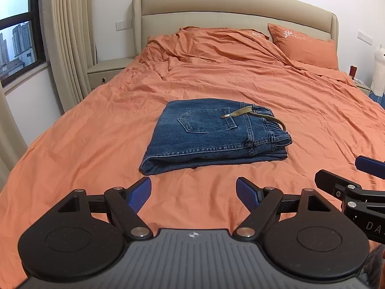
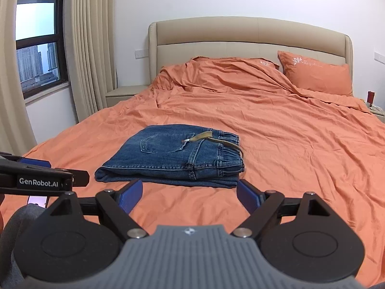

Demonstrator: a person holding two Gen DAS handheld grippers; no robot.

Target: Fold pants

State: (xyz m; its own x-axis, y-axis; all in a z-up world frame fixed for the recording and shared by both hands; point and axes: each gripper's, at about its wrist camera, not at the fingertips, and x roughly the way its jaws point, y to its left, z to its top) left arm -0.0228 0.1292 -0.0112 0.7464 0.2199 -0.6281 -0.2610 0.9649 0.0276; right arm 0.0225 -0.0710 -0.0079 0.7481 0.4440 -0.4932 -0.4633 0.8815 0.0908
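A: What's the surface and the room?

B: A bed under a wrinkled orange sheet (image 1: 276,91), with a beige padded headboard (image 1: 231,12) across the upper middle of the frame and an orange pillow (image 1: 303,45) at upper right. A window (image 2: 36,48) showing tower blocks sits at upper left, beige curtains (image 2: 89,48) hang beside it, and a beige nightstand (image 1: 108,68) stands between curtains and bed.

A: And the pants?

B: The jeans (image 1: 209,132) lie folded into a compact stack at the centre of the frame, flat on the sheet, back pocket up, elastic waistband to the right. An olive drawstring (image 1: 243,112) trails across the top.

A: The tongs?

B: The left gripper (image 1: 193,193) is spread wide, blue pads apart, nothing between them, hovering over bare sheet just short of the jeans. The right gripper (image 2: 190,193) is spread likewise, empty.

A: What does one view give that the other doesn't?

B: The right wrist view shows the left tool's side at the left edge, with "GenRobot.AI" lettering, and a phone (image 2: 38,201) lit beneath it. The left wrist view shows a white plush toy (image 1: 379,72) at the right edge.

A: Anything unclear?

B: The plush is cut off by the frame edge, the pillow's embroidery is unreadable, and small items on the far right bedside are too tiny to identify.
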